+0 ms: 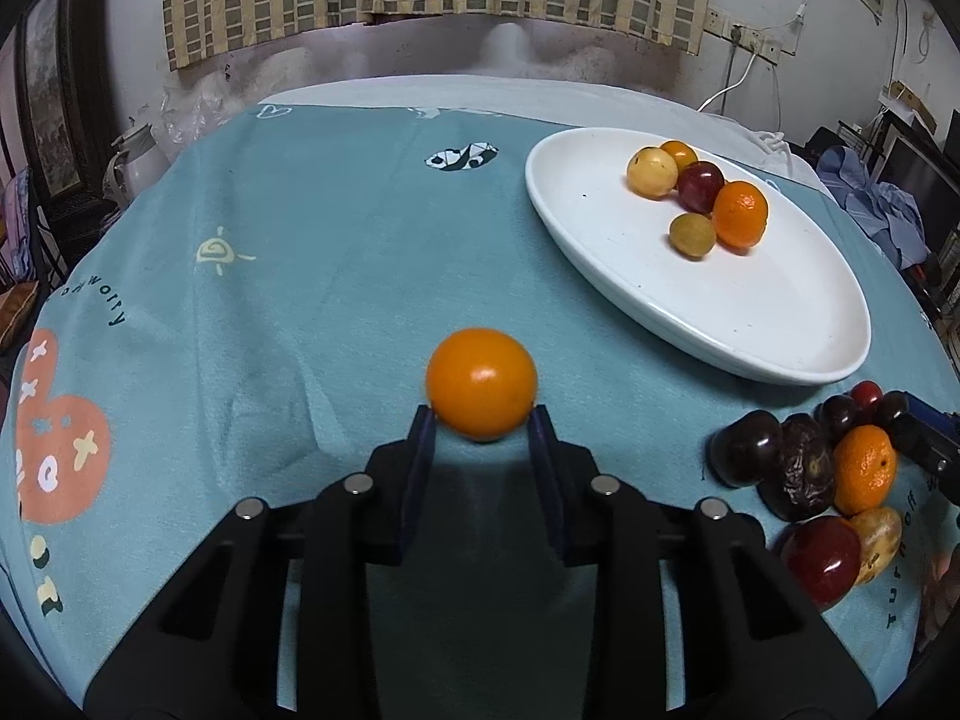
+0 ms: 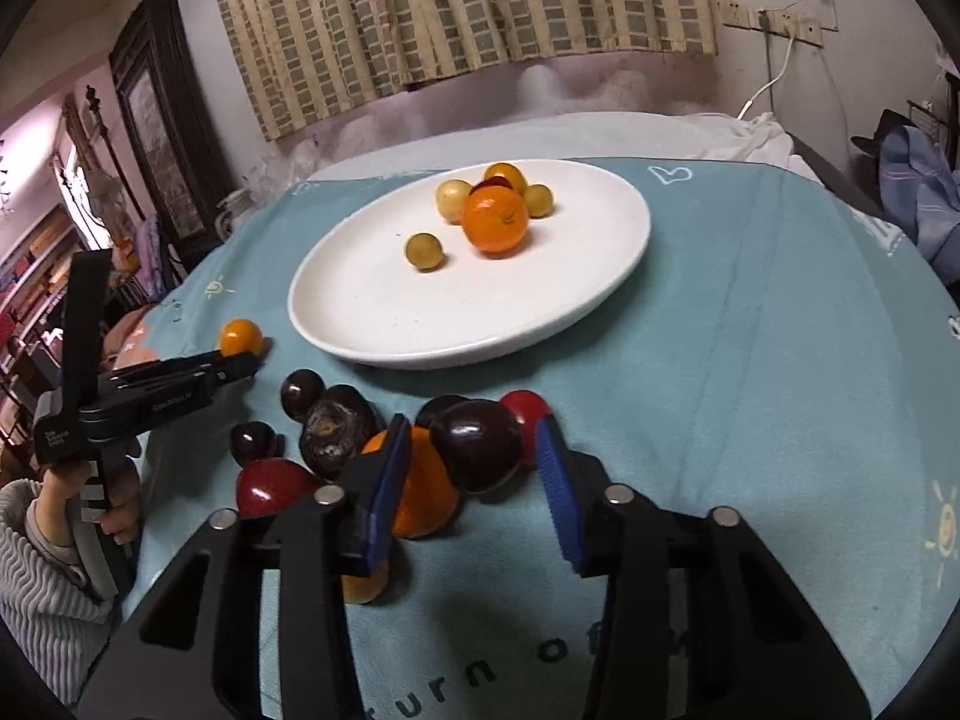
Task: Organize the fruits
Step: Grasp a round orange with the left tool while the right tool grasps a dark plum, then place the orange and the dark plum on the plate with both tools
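My left gripper (image 1: 481, 414) is shut on a small smooth orange fruit (image 1: 481, 383), held just above the teal cloth; both also show in the right wrist view, the gripper (image 2: 249, 360) and the fruit (image 2: 240, 336). A white oval plate (image 1: 750, 324) holds several fruits, among them a mandarin (image 1: 740, 213); the plate also shows in the right wrist view (image 2: 372, 306). My right gripper (image 2: 474, 456) is open, its jaws on either side of a dark plum (image 2: 476, 444) in the loose fruit pile. That pile shows in the left wrist view (image 1: 810, 468).
The pile holds dark plums, a wrinkled date (image 2: 330, 435), a mandarin (image 2: 420, 492) and red fruits (image 2: 270, 483). The teal printed cloth (image 1: 270, 300) covers the round table. A white jug (image 1: 138, 165) stands off the far left edge. Curtains hang behind.
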{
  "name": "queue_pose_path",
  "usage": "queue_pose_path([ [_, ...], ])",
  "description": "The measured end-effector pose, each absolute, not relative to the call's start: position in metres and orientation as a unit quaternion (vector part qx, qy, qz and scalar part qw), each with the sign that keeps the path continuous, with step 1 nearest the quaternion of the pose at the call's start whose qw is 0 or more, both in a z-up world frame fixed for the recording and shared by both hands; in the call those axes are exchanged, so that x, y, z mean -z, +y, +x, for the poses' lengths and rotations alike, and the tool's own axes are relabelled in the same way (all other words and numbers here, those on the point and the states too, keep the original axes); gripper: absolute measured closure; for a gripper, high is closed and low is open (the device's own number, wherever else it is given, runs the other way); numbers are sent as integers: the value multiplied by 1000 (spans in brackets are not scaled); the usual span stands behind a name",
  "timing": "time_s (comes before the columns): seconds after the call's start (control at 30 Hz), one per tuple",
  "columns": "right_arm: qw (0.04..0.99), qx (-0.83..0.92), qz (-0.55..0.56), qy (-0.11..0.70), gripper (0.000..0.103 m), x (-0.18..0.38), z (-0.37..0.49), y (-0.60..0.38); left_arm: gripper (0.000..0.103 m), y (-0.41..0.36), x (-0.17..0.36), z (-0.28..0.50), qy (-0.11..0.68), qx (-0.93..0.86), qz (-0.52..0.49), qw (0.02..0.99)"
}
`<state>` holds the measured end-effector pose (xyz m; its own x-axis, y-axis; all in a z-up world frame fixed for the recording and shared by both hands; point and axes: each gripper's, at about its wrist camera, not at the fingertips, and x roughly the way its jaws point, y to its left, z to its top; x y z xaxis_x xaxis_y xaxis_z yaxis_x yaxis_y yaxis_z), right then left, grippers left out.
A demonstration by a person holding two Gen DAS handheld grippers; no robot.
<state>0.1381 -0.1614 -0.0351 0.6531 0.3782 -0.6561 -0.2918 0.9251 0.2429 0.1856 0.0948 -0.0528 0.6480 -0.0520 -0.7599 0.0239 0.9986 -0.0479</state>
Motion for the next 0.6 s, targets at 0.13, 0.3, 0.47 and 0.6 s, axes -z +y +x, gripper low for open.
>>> queue_pose_path([
  [0.13, 905, -185, 75, 377, 73, 37, 139, -167, 84, 90, 54, 184, 423, 40, -18, 905],
  [0.3, 902, -192, 83, 377, 72, 38, 140, -168, 83, 83, 55, 185, 427, 43, -2, 903],
  [0.47, 900, -194, 92, 380, 71, 40, 142, -169, 50, 82, 49, 192, 406, 28, -2, 913],
  [0.6, 898, -192, 97, 383, 71, 40, 141, -171, 50, 74, 50, 205, 407, 37, 2, 913],
])
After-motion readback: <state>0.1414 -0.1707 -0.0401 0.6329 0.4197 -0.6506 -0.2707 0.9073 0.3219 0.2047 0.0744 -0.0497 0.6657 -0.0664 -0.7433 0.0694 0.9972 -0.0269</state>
